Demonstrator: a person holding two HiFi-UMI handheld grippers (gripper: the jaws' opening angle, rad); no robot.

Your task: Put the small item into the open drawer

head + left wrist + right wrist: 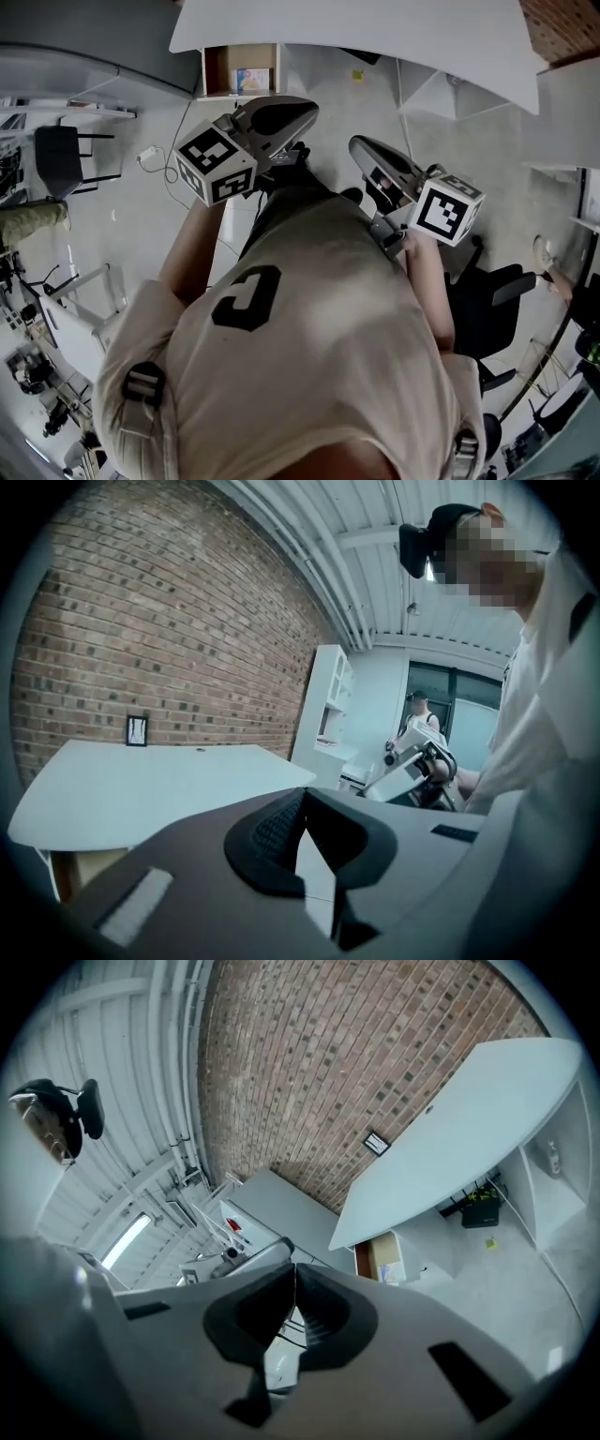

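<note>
- While the person stands back from the white bench, both tools are held out before the chest, well apart from it.
- On the left gripper the jaws are pressed together at the tips, with nothing between them.
- On the right gripper the jaws likewise meet tip to tip and carry nothing.
- At the upper left of the head view, the open drawer sits under the end of the bench, its wooden inside showing.
- Toward the right side of that drawer lies a small pale thing with blue and orange on it. I take it for the small item, though it is too small to be sure.
- By my reckoning, with both jaws empty and that thing lying in the drawer, the placing looks already done.
- If so, the next move calls only for keeping clear of the drawer. If the true item lies elsewhere, one gripper must spread its jaws and go to fetch it.
</note>
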